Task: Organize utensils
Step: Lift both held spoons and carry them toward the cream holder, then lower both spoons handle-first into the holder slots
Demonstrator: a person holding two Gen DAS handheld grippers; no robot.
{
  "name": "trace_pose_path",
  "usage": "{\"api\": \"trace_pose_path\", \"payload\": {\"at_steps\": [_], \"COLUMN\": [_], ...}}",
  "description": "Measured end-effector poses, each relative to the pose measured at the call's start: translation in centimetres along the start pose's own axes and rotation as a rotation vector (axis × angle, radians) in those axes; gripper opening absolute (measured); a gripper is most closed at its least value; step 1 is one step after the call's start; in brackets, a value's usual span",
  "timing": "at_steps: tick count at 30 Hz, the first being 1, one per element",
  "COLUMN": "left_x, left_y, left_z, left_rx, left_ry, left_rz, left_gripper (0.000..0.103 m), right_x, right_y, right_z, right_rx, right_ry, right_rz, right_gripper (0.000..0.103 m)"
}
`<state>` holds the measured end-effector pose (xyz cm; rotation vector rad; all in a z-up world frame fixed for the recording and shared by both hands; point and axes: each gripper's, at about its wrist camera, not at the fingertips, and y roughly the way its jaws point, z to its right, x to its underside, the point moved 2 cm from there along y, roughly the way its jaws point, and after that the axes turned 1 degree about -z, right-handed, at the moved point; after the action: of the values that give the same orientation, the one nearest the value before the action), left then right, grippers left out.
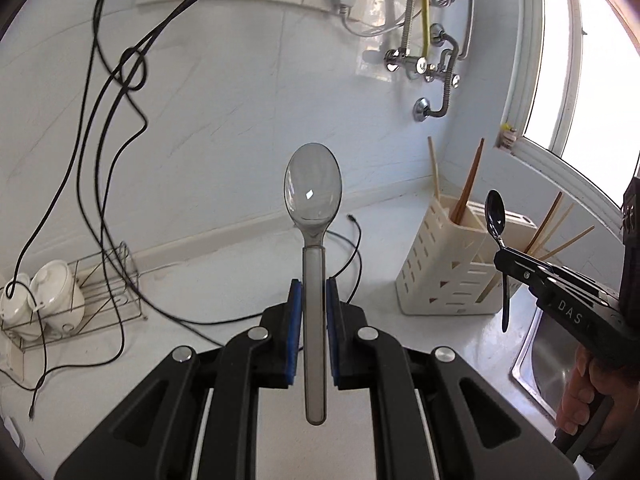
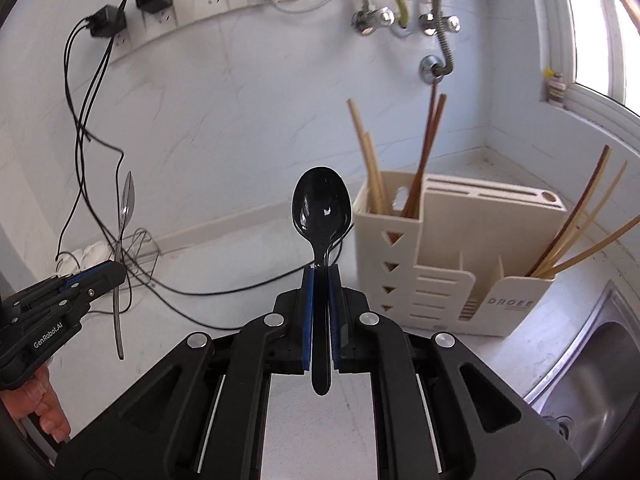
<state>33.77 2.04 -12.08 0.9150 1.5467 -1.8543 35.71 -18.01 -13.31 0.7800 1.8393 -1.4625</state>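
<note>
A white marble-patterned wall meets a white table point(image 1: 224, 280) in a kitchen corner, with a window at right. Left wrist view: the left gripper point(image 1: 313, 308) has its blue-padded jaws pinching the handle of a translucent grey plastic spoon point(image 1: 313, 240), bowl up and held above the table. Behind it to the right stands a cream slotted utensil holder point(image 1: 436, 276) on the table, with wooden chopsticks point(image 1: 468, 188) upright in its rear compartment; more chopsticks lean out of its far side. At far right the right gripper point(image 1: 505, 258) holds a black spoon point(image 1: 495, 216) upright just in front of the holder, a hand point(image 1: 580, 400) on its grip, over the edge of a steel sink point(image 1: 536, 364). At left, a wire rack point(image 1: 108, 288) carries white lidded pots point(image 1: 56, 292); black cables point(image 1: 100, 160) hang from wall sockets and trail across the table. Right wrist view: the right gripper point(image 2: 320, 292) has its jaws pressed onto the handle of the black spoon point(image 2: 321, 216), bowl up, left of and near the utensil holder point(image 2: 440, 264), whose chopsticks point(image 2: 424, 160) rise from the tall left compartment and whose right compartment holds leaning chopsticks. The sink point(image 2: 600, 360) lies at lower right. At left, the left gripper point(image 2: 114, 276) carries the grey spoon point(image 2: 124, 216) seen edge-on, fingers point(image 2: 48, 408) below it.
</note>
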Motion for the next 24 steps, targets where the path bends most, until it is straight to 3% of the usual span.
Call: {"api": "trace_pose_path", "payload": {"at_steps": [3,10,16,24], "left_x": [-2.3,-6.9,-8.9,-9.9], "left_y": [0.9,1.3,3.6,8.0], "left_z": [2.2,6.1,8.8,12.5], "left_rx": [0.050,0.185,0.240,0.301], "left_ry": [0.031,0.051,0.077,0.123], "left_rz": [0.057,0.284,0.361,0.341], "left_gripper": [0.011,0.011,0.011,0.011], "right_x": [-1.6,-3.9,-4.6,-4.6], "right_y": [-1.0,-2.7,-2.8,-2.1], "right_z": [3.0,8.5,11.9,14.5], "right_rx": [0.042,0.096,0.113,0.138], "right_ry": [0.022,0.041,0.085,0.107], "right_rz": [0.070,0.222,0.300,0.354], "right_gripper": [0.006,0.006,0.006,0.007]}}
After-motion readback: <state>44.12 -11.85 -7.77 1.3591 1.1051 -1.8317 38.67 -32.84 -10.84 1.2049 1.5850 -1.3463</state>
